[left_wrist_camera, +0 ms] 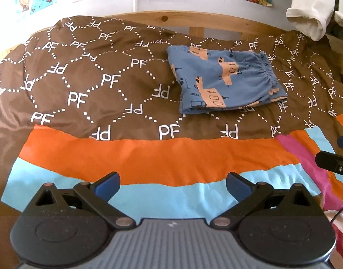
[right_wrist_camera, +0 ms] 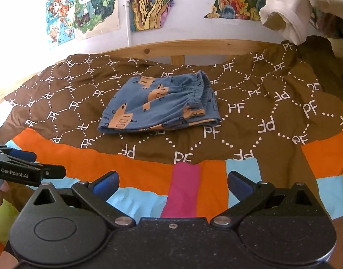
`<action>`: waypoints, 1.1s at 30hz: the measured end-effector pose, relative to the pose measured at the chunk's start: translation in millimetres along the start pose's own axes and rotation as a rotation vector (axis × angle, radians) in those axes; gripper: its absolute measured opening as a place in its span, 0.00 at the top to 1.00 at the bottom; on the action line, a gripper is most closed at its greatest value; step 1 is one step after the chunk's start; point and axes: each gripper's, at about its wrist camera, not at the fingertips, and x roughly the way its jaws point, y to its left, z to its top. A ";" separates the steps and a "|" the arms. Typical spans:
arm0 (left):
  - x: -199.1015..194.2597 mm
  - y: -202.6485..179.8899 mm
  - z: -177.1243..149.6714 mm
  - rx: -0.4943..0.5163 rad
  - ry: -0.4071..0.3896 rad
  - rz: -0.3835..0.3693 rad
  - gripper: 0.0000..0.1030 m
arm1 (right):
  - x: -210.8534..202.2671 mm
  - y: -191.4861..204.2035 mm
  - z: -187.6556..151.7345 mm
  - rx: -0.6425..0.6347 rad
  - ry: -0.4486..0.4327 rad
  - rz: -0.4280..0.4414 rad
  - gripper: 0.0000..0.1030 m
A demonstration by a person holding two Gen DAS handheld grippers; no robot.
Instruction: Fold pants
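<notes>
The blue pants (left_wrist_camera: 225, 80) with tan truck prints lie folded into a compact rectangle on the brown "PF" bedspread (left_wrist_camera: 99, 85), waistband to the right. They also show in the right wrist view (right_wrist_camera: 160, 105). My left gripper (left_wrist_camera: 172, 186) is open and empty, held back over the orange and light-blue stripes, well short of the pants. My right gripper (right_wrist_camera: 172, 185) is open and empty, also back over the striped edge. The left gripper's fingers (right_wrist_camera: 23, 154) show at the left edge of the right wrist view.
A wooden bed frame (left_wrist_camera: 193, 20) runs behind the bedspread, with posters on the wall above. A white garment (left_wrist_camera: 310, 15) hangs at the far right. The right gripper's tip (left_wrist_camera: 333, 159) shows at the right edge of the left wrist view.
</notes>
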 end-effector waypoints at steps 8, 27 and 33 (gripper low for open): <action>-0.1 0.0 -0.5 -0.002 -0.002 0.000 0.00 | 2.0 -0.6 -1.4 0.001 0.011 0.000 0.01; -2.0 -0.8 -1.3 -0.015 0.001 -0.005 0.00 | 1.5 -0.6 -1.6 0.000 0.014 0.002 0.01; -2.3 -0.7 -1.2 -0.015 0.001 -0.005 0.00 | 0.7 -0.8 -3.4 0.001 0.015 -0.001 0.01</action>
